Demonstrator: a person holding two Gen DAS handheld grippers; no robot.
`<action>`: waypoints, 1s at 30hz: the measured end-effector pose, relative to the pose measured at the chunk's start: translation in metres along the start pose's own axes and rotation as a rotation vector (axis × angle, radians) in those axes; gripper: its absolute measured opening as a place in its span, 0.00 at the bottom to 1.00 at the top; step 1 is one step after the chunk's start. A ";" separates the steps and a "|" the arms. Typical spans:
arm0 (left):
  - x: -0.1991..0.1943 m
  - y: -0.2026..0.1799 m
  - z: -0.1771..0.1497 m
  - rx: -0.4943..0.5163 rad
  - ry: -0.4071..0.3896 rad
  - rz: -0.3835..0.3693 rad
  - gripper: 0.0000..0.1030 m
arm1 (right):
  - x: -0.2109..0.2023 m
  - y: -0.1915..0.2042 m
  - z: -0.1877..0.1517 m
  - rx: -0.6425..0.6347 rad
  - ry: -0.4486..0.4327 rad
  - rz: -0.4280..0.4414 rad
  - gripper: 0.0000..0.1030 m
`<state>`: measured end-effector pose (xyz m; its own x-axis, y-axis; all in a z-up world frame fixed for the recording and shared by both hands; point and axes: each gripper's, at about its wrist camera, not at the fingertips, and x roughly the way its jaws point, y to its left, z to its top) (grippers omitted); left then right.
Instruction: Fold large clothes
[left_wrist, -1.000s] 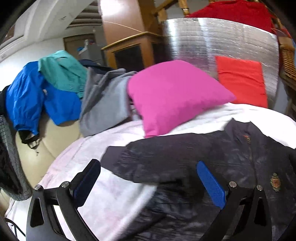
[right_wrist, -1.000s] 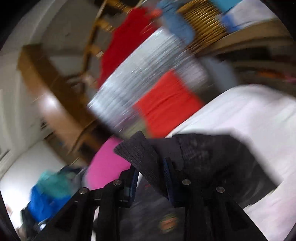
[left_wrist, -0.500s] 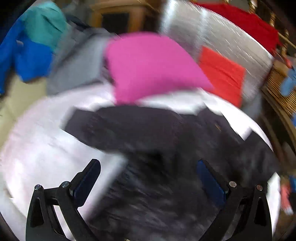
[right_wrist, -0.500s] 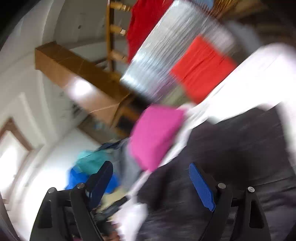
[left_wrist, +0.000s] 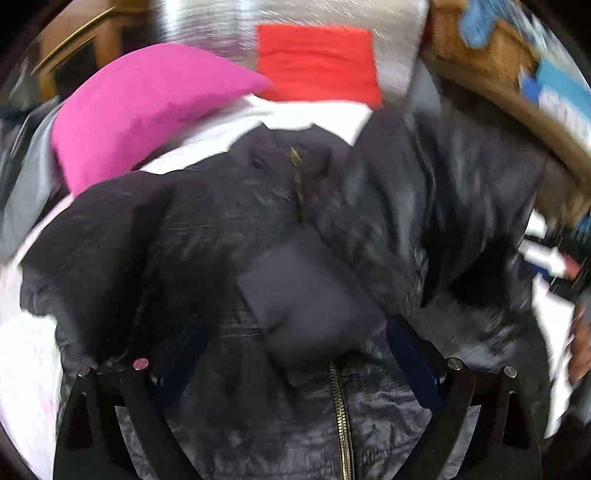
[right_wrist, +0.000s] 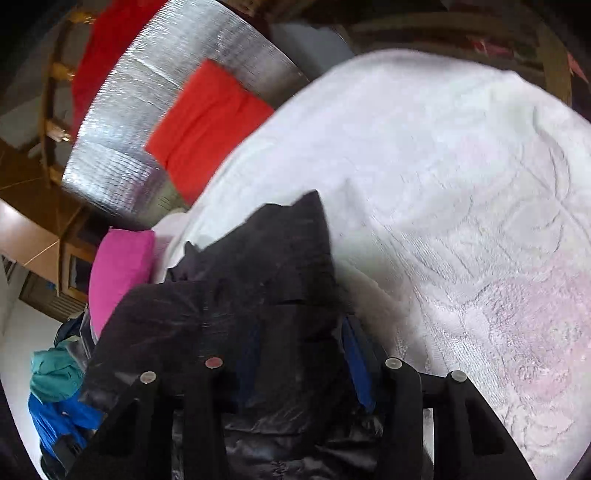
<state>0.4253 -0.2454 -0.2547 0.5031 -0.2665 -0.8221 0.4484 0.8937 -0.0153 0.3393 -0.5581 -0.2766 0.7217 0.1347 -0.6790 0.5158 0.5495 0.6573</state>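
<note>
Silver foil panel (right_wrist: 155, 122) w/ red cloth (right_wrist: 207, 125); wood cabinet (left_wrist: 70, 55); pink cushion (left_wrist: 147, 107).

No text legible — jacket (left_wrist: 295, 229) bears none readable — frames blurred.

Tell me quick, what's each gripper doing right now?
Left gripper: open, holding nothing, over the black jacket.
Right gripper: jacket fabric between its fingers; cannot tell if clamped.

We see the left gripper (left_wrist: 295, 350) as two black skeletal arms with triangular cut-outs, rising from the lower corners of the frame and tipped with dark blue pads (left_wrist: 415, 356). Round silver screws dot its linkages. The right gripper (right_wrist: 295, 350) matches it: black frame, silver screws, a brighter blue pad (right_wrist: 356, 363) right of centre.
</note>
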 end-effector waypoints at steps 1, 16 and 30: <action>0.006 -0.004 -0.002 0.025 0.017 0.013 0.94 | 0.001 -0.001 0.002 0.003 0.003 0.000 0.60; 0.008 0.021 0.007 0.019 -0.021 0.042 0.19 | 0.028 0.023 -0.006 -0.130 -0.013 -0.054 0.25; -0.064 0.134 0.005 -0.108 -0.182 0.153 0.29 | 0.031 0.022 -0.007 -0.192 0.021 -0.129 0.25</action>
<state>0.4569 -0.1100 -0.2011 0.6882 -0.1766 -0.7037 0.2801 0.9594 0.0331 0.3698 -0.5364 -0.2858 0.6449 0.0693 -0.7611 0.5042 0.7098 0.4919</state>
